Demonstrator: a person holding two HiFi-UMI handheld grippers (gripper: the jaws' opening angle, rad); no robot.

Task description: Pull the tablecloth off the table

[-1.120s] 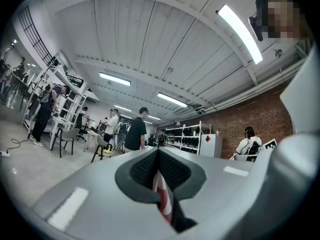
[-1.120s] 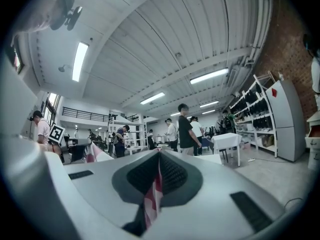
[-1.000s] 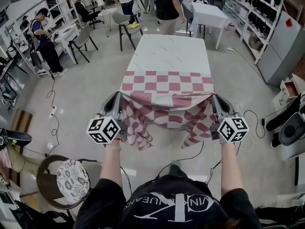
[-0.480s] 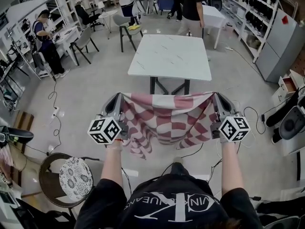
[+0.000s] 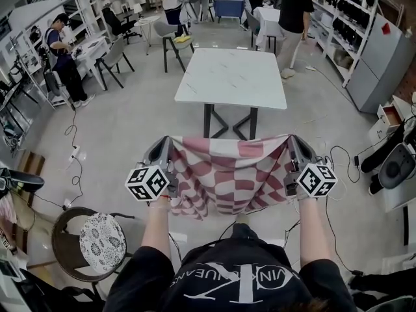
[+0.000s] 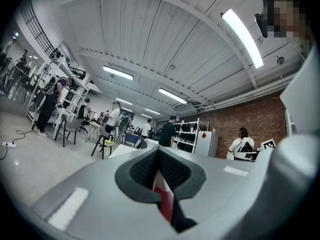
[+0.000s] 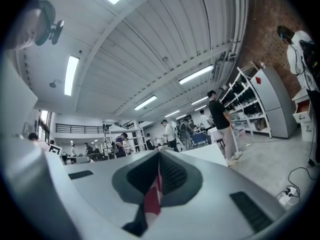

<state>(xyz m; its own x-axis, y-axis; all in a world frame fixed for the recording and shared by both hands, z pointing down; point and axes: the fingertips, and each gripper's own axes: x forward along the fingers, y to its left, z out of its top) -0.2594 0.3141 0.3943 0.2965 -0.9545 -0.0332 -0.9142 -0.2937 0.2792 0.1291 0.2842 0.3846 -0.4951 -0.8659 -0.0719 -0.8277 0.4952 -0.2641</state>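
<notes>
The red-and-white checked tablecloth (image 5: pixel 227 174) hangs clear of the white table (image 5: pixel 231 77), stretched in the air on the table's near side. The left gripper (image 5: pixel 164 145) pinches its left corner and the right gripper (image 5: pixel 292 143) its right corner, both pairs of jaws pressed tight on the fabric.
</notes>
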